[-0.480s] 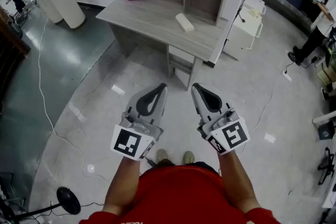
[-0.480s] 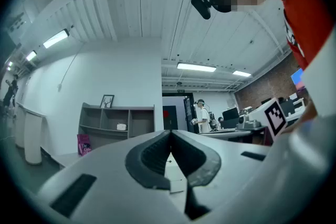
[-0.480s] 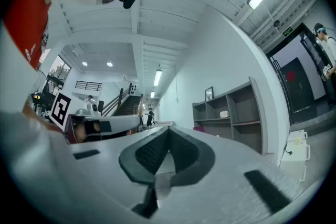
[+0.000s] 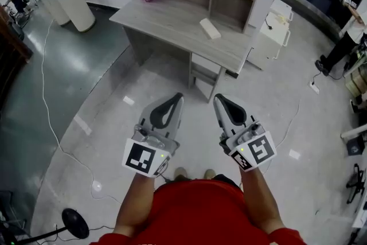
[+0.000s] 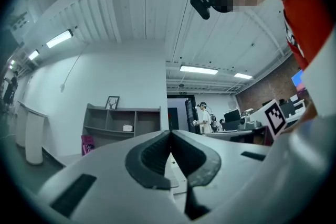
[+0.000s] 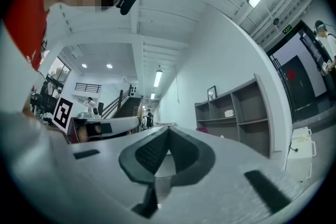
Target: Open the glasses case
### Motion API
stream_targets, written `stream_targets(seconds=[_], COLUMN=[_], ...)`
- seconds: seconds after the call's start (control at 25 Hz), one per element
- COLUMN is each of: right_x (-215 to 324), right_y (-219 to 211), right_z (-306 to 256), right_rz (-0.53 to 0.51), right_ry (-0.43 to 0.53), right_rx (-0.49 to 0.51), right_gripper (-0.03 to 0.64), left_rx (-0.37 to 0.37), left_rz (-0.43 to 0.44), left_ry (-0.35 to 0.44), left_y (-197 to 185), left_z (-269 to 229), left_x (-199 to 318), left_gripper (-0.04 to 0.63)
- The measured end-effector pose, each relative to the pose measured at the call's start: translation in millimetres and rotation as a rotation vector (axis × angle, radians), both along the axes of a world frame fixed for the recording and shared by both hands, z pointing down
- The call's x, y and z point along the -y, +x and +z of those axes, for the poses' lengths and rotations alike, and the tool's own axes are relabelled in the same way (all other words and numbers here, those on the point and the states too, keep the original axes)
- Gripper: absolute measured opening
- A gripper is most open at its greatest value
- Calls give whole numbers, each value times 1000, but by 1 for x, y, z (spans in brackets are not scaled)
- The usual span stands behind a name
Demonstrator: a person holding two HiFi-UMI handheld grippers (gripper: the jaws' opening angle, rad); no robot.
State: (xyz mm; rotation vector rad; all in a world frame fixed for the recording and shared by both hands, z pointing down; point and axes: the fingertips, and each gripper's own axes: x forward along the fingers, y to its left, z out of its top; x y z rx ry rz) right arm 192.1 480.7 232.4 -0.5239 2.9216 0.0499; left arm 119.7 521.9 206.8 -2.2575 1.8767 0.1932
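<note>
Head view: left gripper (image 4: 175, 99) and right gripper (image 4: 220, 100) were logged shut and empty, held well apart from the pale glasses case (image 4: 210, 28) lying on the desk (image 4: 166, 19), so jaws were judged best opened during the approach.

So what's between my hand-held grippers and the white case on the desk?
Only bare floor, then the desk, front and top, up to the white case; the head view shows it. Left hand-held gripper and right hand-held gripper are shut.

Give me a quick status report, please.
Left gripper and right gripper shut, empty. Case lies on desk, untouched, well ahead. Nothing seen in the way.
</note>
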Motion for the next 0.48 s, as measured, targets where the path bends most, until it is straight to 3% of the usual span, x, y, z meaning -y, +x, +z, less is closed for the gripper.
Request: stream_targets(seconds=[0.28,0.48], right_x=[1,35], right_y=[-41,-61], right_z=[17,27], right_rz=[37,87], right_ry=[2,9], right_rx=[-41,-77], right_gripper=[5,5], left_rx=[-18,-28], left_rz=[11,11], left_ry=[-15,-35], left_y=[-53,-85], left_z=[16,28], left_x=[-2,24], left_gripper=[8,8])
